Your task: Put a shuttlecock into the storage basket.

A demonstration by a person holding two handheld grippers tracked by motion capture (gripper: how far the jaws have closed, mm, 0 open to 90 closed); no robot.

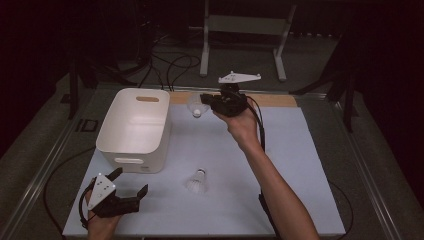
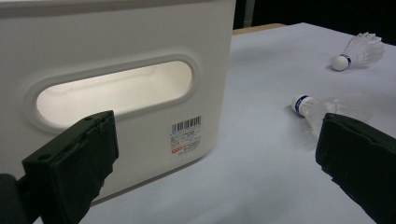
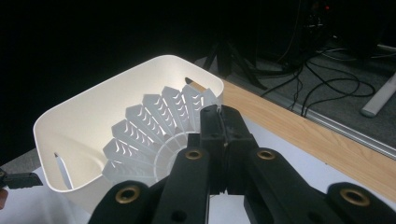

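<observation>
Right gripper view: right gripper [image 3: 219, 122] clamped on shuttlecock [image 3: 149, 140] skirt near table's far edge; left gripper [image 1: 131, 184] gaped; should've carried over bin [image 3: 93, 116] before releasing.

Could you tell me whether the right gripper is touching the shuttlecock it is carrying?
Touching. In the right gripper view the right gripper has its jaws shut on the skirt edge of the shuttlecock.

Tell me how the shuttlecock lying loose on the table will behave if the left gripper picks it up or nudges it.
The shuttlecock looks very light: a thin, slotted plastic skirt on a small cork tip, so a nudge would likely send it skidding. Lying on its side on the table, it would probably roll in an arc around its tip. The skirt seems flexible and may deform if the open left gripper squeezes it there.
</observation>
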